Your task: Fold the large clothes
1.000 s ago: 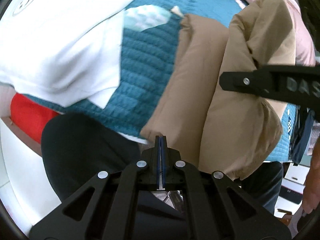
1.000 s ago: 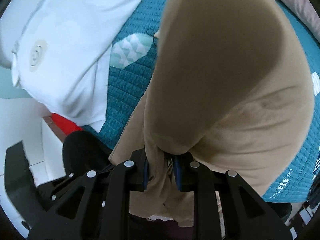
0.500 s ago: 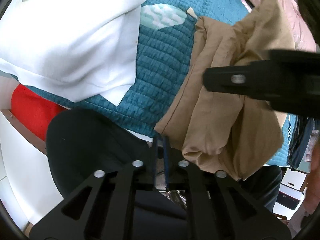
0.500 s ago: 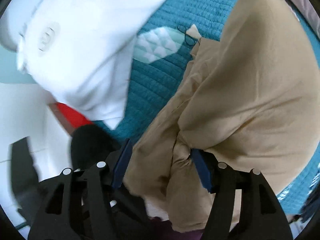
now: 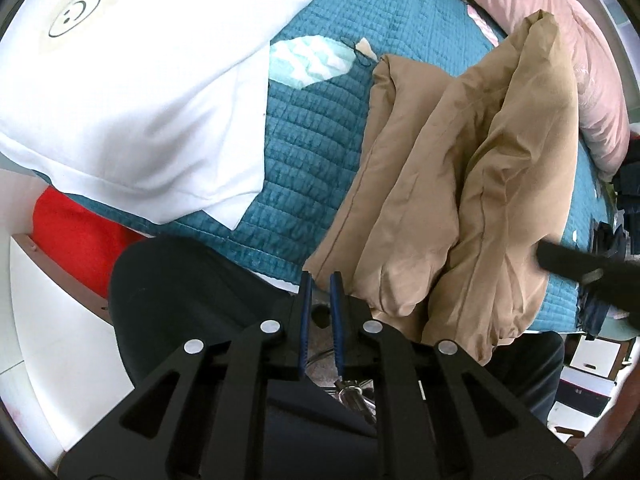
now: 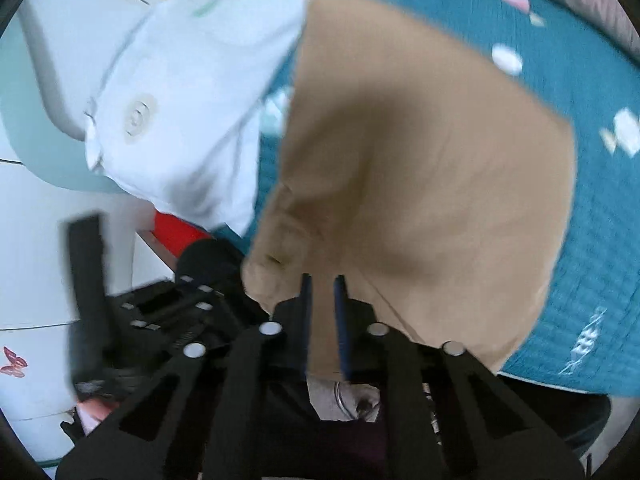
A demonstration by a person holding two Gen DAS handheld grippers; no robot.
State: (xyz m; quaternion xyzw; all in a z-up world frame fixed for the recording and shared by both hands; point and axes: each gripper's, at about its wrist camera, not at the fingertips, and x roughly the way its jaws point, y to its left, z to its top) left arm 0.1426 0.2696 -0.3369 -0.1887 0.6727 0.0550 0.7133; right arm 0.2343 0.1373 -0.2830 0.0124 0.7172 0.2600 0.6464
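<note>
Step in hand: regripping the tan garment (image 5: 460, 184) partway through a fold. The garment lies bunched in long ridges on the teal quilt (image 5: 320, 140), its near end hanging over the bed edge towards me. A white garment (image 5: 140, 100) is spread just beside it and pink bedding (image 5: 580, 60) lies beyond. My left gripper (image 5: 320, 276) points steeply down at the near left corner of the tan cloth. Its jaws have just been opening and now stand a narrow slot apart with nothing between them; the corner sits right at the tips but is not caught. My right gripper (image 6: 323, 278) has just been closing. Tan cloth fills the slot between its pads, so I read it as clamped on the garment's near edge, though that view is blurred and the bite cannot be confirmed. My assessment is that the fold is incomplete: the cloth is heaped, not flat, and only one side is secured. The next move calls for my left jaws to take the loose corner and clamp it. Both hands then need to draw the edge taut and level before carrying it over. The risk is an uneven lift if the left corner is missed.
</note>
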